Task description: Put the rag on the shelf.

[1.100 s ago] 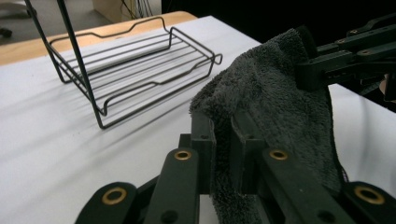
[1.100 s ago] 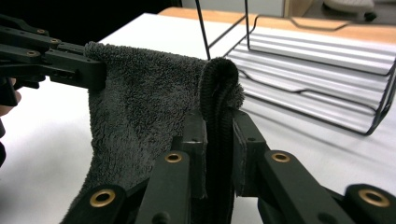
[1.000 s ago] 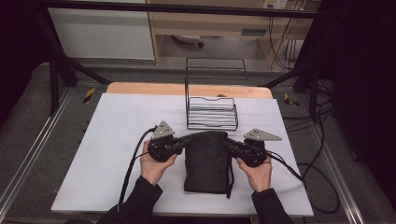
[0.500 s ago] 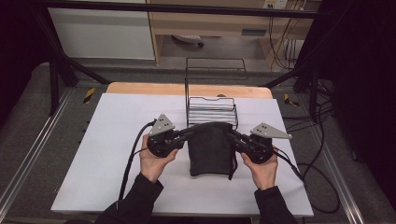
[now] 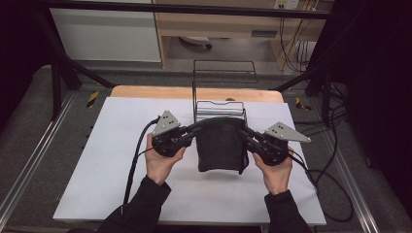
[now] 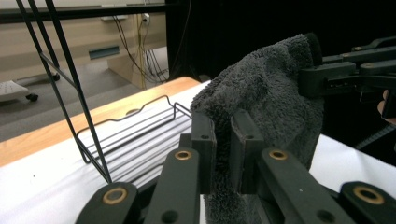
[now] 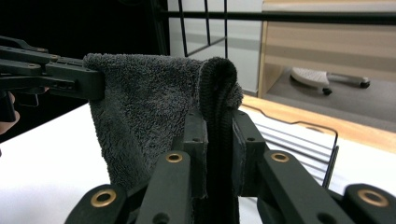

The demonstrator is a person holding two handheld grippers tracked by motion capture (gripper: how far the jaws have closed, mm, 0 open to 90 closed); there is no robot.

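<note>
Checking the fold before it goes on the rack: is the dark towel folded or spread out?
Folded: the towel hangs doubled between both tongs, its layered edge showing in the right gripper view.

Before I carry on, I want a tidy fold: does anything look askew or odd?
Nothing stands out. The dark towel hangs folded between the left tool and the right tool, each clamped on an upper corner, in front of the wire rack.

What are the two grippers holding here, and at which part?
A folded dark grey towel: the left gripper and the right gripper each pinch one of its upper corners.
</note>
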